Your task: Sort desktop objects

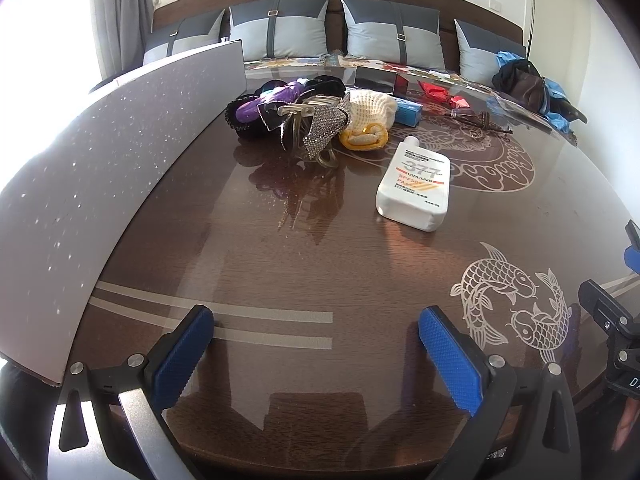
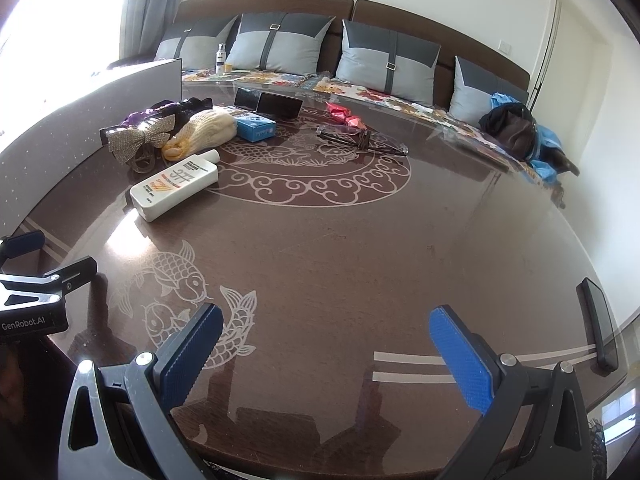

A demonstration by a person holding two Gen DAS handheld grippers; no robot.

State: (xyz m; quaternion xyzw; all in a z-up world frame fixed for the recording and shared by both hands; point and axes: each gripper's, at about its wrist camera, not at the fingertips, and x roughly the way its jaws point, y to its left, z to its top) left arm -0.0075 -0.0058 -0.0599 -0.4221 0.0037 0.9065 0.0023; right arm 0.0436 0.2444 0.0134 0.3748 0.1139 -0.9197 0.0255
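A white sunscreen bottle [image 1: 414,185] lies flat on the dark wooden table [image 1: 304,264]; it also shows in the right wrist view [image 2: 176,186]. Behind it lies a pile of hair accessories [image 1: 296,114] with a rhinestone bow clip [image 2: 138,138], a cream knitted item [image 1: 370,120] and a blue box [image 2: 256,127]. Glasses [image 2: 360,138] and red wrapped items [image 2: 344,114] lie farther back. My left gripper [image 1: 316,340] is open and empty over the near table edge. My right gripper [image 2: 326,344] is open and empty, apart from everything.
A grey speckled box wall [image 1: 100,168] stands along the table's left side. A black phone [image 2: 600,326] lies at the right edge. Two dark cases [image 2: 268,104] stand at the back. A cushioned bench [image 2: 392,60] with a bag [image 2: 516,130] runs behind.
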